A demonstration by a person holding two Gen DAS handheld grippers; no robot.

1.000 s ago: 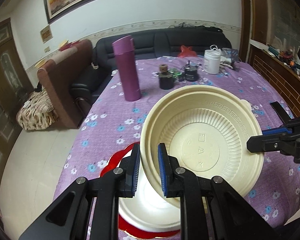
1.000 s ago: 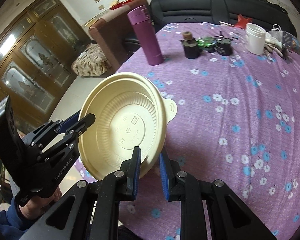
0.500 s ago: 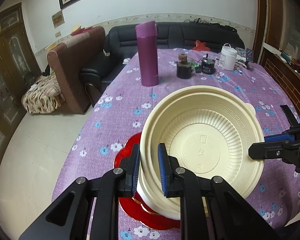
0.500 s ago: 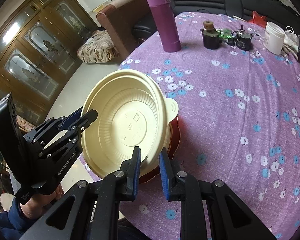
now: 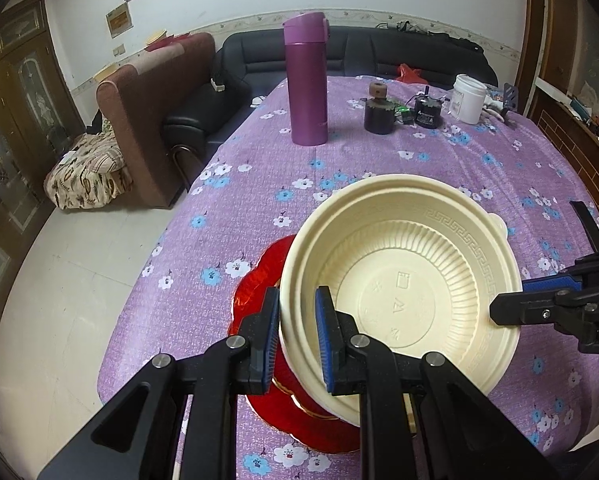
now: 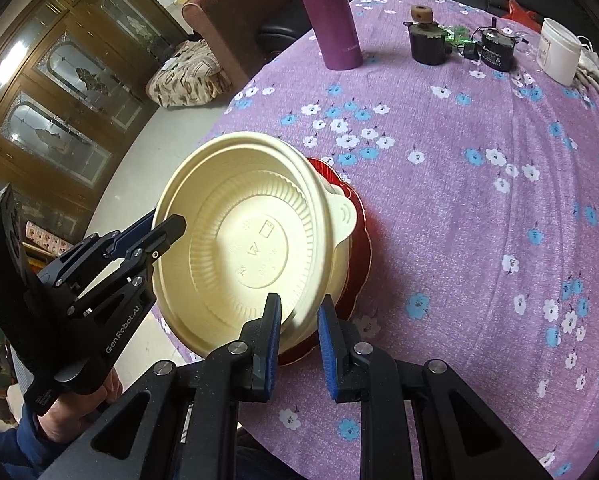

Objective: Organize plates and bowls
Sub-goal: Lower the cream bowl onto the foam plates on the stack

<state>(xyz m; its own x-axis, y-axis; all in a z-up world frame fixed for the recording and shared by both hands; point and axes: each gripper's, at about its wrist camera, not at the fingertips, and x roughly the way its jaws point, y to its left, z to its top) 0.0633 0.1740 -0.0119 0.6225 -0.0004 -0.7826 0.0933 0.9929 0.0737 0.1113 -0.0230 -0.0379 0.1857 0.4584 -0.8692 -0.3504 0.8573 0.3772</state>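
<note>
A cream plastic bowl (image 5: pixel 403 280) is held tilted above a red scalloped plate (image 5: pixel 255 296) near the table's near-left corner, its empty ribbed interior showing moulded marks and a Greek-key band under the rim. A second cream bowl (image 6: pixel 341 268) is seen nested beneath it on the plate; whether the two touch cannot be told. Most of the plate is hidden by the bowls. The left gripper (image 5: pixel 297 334) is closed on the bowl's near rim, wall between its blue pads, and the right gripper (image 6: pixel 298 332) is clamped on the opposite rim; both are angled steeply downward. A hand (image 6: pixel 79 412) is partly visible under the left gripper's body. Farther back on the purple floral tablecloth (image 5: pixel 379 152) stand a purple flask (image 5: pixel 305 80), a dark jar (image 5: pixel 379 114) and a white tub (image 5: pixel 468 98)
</note>
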